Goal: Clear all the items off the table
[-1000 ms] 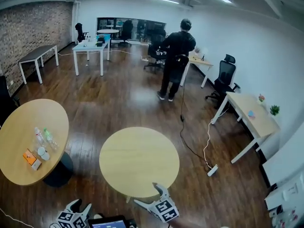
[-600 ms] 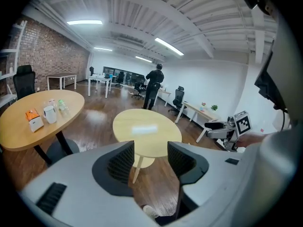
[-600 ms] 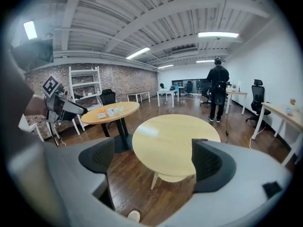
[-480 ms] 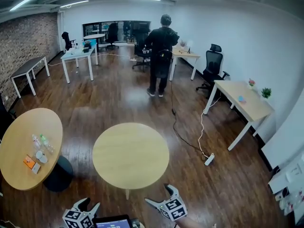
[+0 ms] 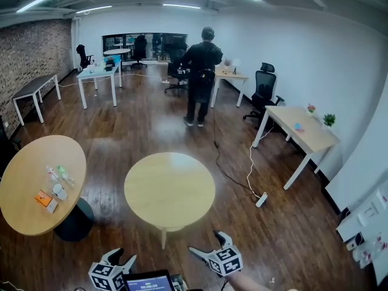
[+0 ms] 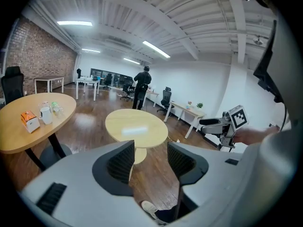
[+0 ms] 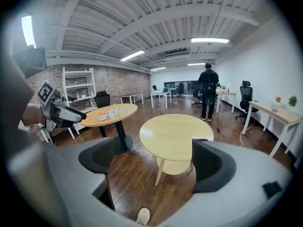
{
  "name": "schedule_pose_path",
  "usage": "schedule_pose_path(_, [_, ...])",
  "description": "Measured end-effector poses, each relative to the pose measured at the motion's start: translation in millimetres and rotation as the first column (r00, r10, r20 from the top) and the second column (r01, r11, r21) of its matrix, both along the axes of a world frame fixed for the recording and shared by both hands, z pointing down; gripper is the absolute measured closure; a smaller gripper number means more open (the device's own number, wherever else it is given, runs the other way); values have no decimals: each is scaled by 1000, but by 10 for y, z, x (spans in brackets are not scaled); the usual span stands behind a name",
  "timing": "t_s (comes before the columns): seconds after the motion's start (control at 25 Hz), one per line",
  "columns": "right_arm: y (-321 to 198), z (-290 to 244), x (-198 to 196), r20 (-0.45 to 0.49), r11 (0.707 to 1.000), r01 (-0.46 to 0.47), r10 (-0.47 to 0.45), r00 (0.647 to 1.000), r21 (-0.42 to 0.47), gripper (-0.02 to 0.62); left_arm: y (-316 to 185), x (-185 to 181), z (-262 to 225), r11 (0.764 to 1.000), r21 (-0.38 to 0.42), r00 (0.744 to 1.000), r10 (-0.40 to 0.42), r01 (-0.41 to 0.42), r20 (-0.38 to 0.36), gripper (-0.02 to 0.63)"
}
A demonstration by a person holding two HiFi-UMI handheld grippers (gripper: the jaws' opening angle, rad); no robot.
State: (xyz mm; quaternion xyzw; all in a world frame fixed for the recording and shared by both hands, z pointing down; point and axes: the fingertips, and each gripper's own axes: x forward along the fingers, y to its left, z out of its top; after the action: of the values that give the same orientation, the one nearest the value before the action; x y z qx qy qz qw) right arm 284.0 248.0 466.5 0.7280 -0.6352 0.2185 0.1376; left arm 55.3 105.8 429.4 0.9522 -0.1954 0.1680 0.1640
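Your left gripper and right gripper both hang low in front of you with their jaws spread and nothing between them; each gripper view looks through an open gap at floorboards and table legs. Over the last second they have come up further into the head view, and your head has shifted so that the round centre table now sits a little higher and smaller in frame, while the person in dark clothes stands further off down the room. Nothing on any table has moved in that time. The centre table lies bare, which is how a cleared table would look, though you cannot tell from this moment whether anything ever stood on it. The things that are left stand on the round side table to your left: two small bottles, a white cup just beside them, and an orange box nearest the edge on your side. They sit in the same cluster as a second ago. So the change is only in your stance, not in the load. If the side table is the one meant, its four things are yet to come off, and both grippers are well apart from it. If the centre table is meant, it already lies as the task wants.
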Motion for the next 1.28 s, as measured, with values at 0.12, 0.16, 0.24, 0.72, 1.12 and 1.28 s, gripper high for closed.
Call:
schedule_pose_path(0.12, [157, -72, -234, 19, 1000, -30, 30, 999, 6, 77, 137, -213, -22, 1000, 4, 1000, 18, -18, -20, 380])
schedule_pose_path(0.16, [217, -87, -292, 27, 999, -44, 44, 999, 9, 77, 184, -280, -14, 1000, 0, 999, 24, -24, -23, 380])
schedule_pose_path(0.24, [366, -85, -410, 32, 997, -72, 71, 997, 10, 77, 294, -383, 38, 999, -11, 999, 40, -40, -26, 380])
schedule_pose_path(0.72, [1068, -123, -784, 38, 990, -135, 136, 990, -33, 77, 732, -549, 48, 995, -2, 995, 99, -99, -29, 382])
schedule_pose_path(1.12, [987, -407, -155, 18, 995, -97, 97, 995, 36, 77, 812, -222, -52, 1000, 6, 1000, -1, 1, -4, 382])
schedule_pose_path(1.28, [1148, -329, 195, 29, 996, -88, 87, 996, 22, 78, 989, 66, -57, 1000, 7, 1000, -10, 10, 19, 382])
